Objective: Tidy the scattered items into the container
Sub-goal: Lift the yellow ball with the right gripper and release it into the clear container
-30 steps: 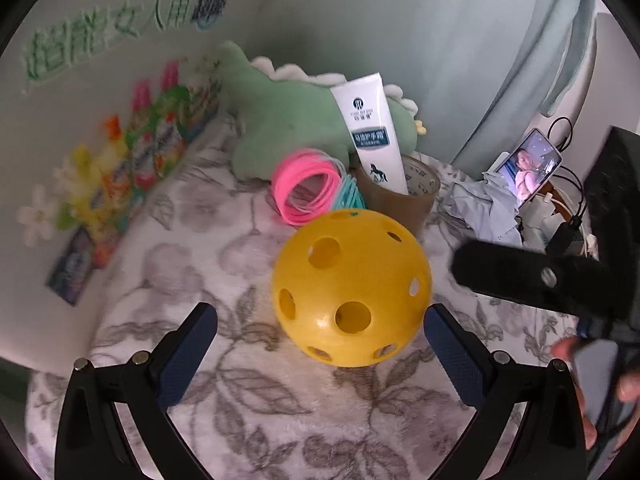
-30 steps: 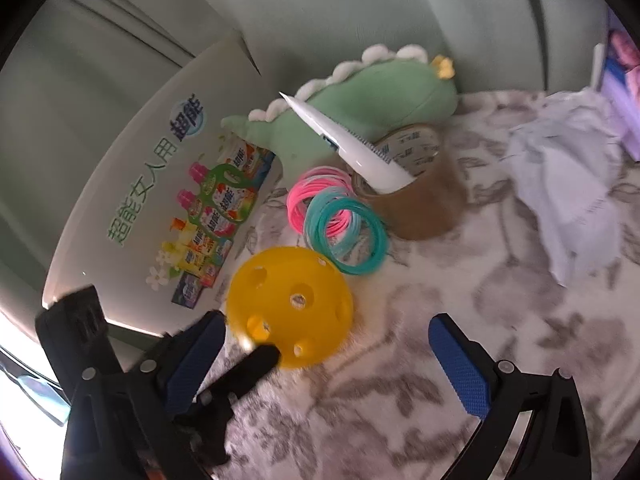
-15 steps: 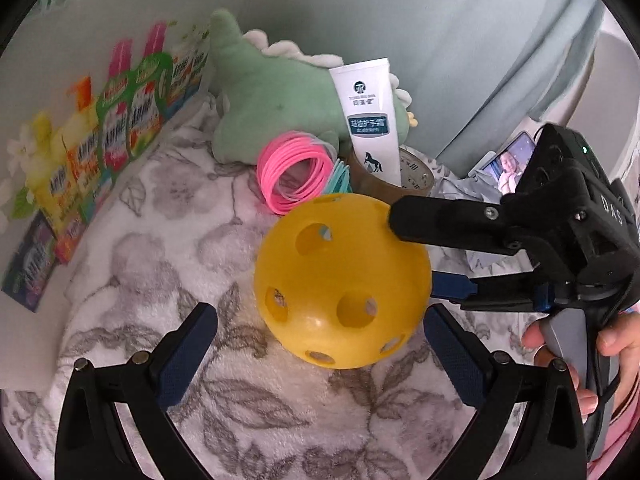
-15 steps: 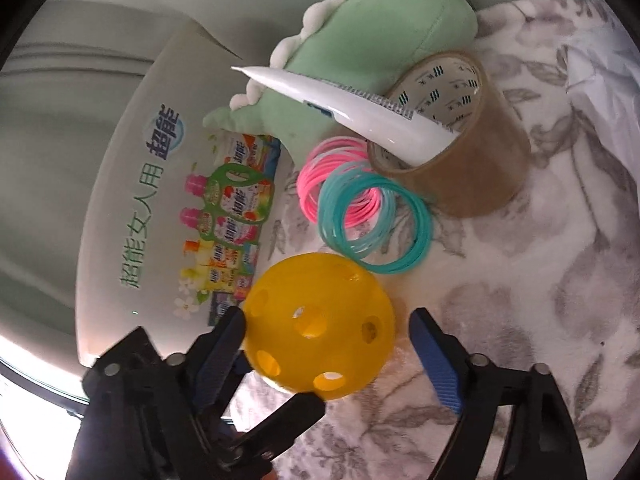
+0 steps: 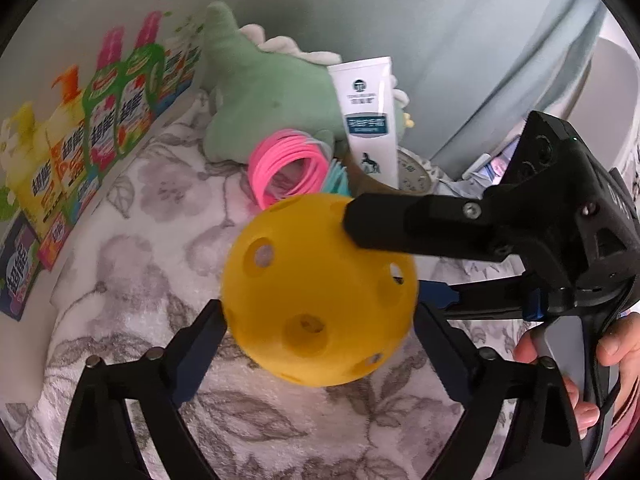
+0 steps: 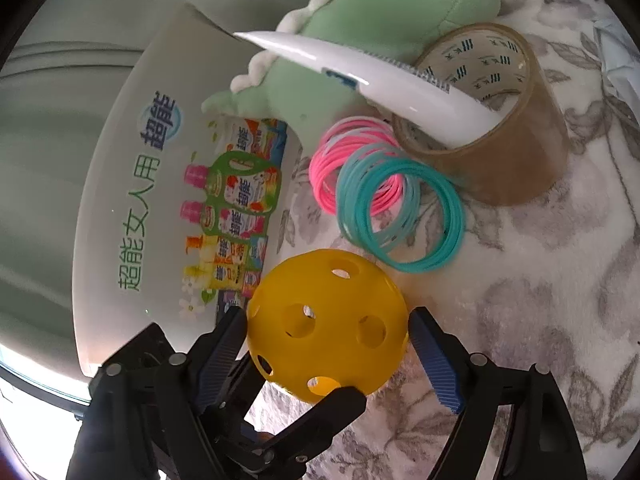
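1. Yellow perforated ball (image 5: 320,292) sitting low centre of the left wrist view, on the grey floral blanket (image 5: 160,216); round, so no long axis or pointing direction to tell.
2. Left gripper (image 5: 320,328) closing around the ball, blue pads at its two sides; firm contact not clear.
3. Right gripper (image 6: 328,344) clamped on the same ball, low centre of its own view, pads against both sides.
4. White tube (image 6: 360,76) standing tilted in the brown tape roll (image 6: 500,120), long axis running toward upper left.
5. Pink rings (image 6: 352,160) and teal rings (image 6: 400,216) overlapping beside the roll; green plush dinosaur (image 6: 380,20) behind.
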`<state>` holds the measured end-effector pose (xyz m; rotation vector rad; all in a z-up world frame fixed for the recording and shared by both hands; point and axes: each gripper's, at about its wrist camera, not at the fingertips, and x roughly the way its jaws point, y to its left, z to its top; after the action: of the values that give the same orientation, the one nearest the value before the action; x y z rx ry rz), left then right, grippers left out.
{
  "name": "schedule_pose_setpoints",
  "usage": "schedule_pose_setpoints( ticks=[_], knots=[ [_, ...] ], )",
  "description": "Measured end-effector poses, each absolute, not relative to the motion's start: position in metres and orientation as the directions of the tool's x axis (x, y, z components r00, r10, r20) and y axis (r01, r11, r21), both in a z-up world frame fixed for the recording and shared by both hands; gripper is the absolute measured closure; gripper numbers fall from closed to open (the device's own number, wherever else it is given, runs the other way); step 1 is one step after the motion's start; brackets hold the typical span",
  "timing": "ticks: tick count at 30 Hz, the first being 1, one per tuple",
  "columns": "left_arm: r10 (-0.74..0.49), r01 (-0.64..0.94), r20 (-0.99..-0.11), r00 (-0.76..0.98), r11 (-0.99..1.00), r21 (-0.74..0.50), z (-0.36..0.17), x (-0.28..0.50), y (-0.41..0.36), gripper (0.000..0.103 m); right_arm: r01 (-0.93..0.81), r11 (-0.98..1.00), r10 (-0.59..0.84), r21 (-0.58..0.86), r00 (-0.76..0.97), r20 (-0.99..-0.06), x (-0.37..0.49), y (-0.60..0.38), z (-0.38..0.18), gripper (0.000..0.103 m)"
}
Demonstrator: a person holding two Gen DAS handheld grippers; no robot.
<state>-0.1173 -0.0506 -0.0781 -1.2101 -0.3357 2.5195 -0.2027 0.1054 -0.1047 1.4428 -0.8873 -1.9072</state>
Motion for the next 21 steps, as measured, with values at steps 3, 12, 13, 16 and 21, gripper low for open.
schedule_pose_setpoints(
  ticks=[3, 12, 13, 16, 21],
  knots=[
    [0.384, -0.190, -0.708, -0.593, -0.921, -0.340, -0.072, -0.112, -0.052, 0.010, 0.053, -0.594, -0.786, 0.803, -0.248, -0.566, -0.198, 0.107, -0.106, 0.018],
    [0.393, -0.247, -0.665, -0.635, -0.919, -0.307, -0.029, -0.082, -0.046, 0.010, 0.107, -0.583, -0.790, 0.806, -0.308, -0.531, -0.174, 0.119, -0.063, 0.018],
    [0.393, -0.256, -0.659, -0.642, -0.919, -0.299, -0.020, -0.078, -0.045, 0.010, 0.120, -0.582, -0.790, 0.804, -0.319, -0.524, -0.170, 0.120, -0.055, 0.018],
    [0.385, -0.275, -0.642, -0.663, -0.923, -0.270, 0.001, -0.065, -0.037, 0.010, 0.160, -0.577, -0.791, 0.801, -0.351, -0.500, -0.158, 0.124, -0.029, 0.018],
    [0.368, -0.303, -0.600, -0.711, -0.929, -0.211, 0.037, -0.061, -0.025, 0.010, 0.234, -0.563, -0.797, 0.793, -0.408, -0.446, -0.140, 0.127, 0.024, 0.018]
  ],
)
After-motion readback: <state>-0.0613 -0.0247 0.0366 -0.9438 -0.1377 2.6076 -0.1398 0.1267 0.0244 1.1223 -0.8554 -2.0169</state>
